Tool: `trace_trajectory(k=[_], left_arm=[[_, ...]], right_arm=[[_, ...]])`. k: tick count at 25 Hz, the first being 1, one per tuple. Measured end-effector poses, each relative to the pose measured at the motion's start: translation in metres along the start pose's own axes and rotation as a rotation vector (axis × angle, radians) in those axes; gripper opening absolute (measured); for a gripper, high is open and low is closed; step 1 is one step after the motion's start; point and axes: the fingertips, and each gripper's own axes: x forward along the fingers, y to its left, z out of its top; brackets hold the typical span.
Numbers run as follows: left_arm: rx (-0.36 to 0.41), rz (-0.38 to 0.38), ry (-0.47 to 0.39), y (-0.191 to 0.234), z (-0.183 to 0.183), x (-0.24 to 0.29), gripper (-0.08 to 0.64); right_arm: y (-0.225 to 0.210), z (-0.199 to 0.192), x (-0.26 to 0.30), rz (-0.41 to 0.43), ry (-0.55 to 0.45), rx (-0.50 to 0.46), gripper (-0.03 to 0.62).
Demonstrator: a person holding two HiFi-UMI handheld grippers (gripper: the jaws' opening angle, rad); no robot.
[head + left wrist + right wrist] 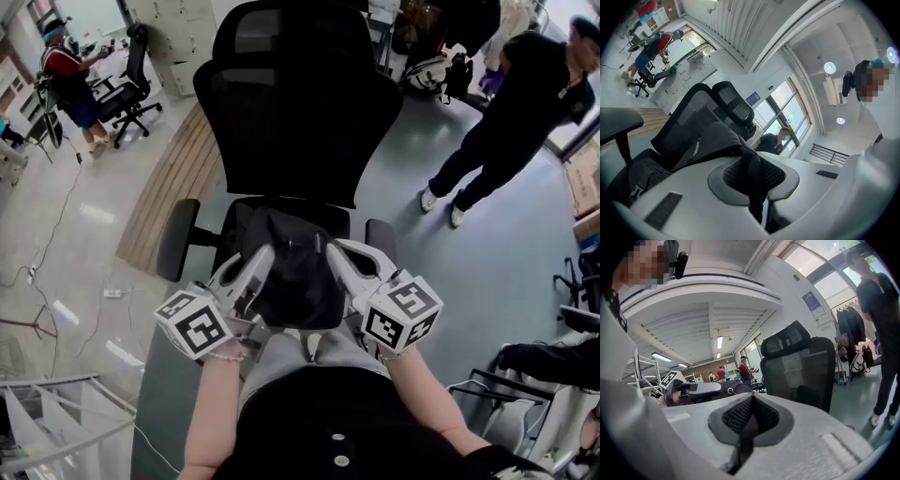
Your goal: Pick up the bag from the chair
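A black bag (286, 267) hangs between my two grippers just in front of the black office chair (295, 103), over its seat. My left gripper (255, 267) is shut on the bag's left side; in the left gripper view a black strap (752, 187) runs through the closed jaws, with the bag's body (705, 140) and the chair back (686, 115) beyond. My right gripper (339, 258) is shut on the bag's right side. The right gripper view shows a black strap (744, 441) pinched between the jaws, with the chair (801, 366) behind and the left gripper (693, 390) across from it.
A person in black (511, 112) stands on the grey floor at the right. Another person (70, 80) works beside a second chair (131, 84) at the far left. Cables (56, 309) trail over the floor, a metal rack (56, 422) stands at bottom left, and cardboard boxes (586, 183) sit at the right edge.
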Motion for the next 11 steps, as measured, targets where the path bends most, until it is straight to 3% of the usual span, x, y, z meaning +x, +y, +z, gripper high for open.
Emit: trace_trajectory(k=[11], left_arm=[[-0.005, 0.015, -0.006, 0.0067, 0.0028, -0.0052, 0.055]], right_arm=[[0.0010, -0.0048, 0.0041, -0.008, 0.004, 0.010, -0.003]])
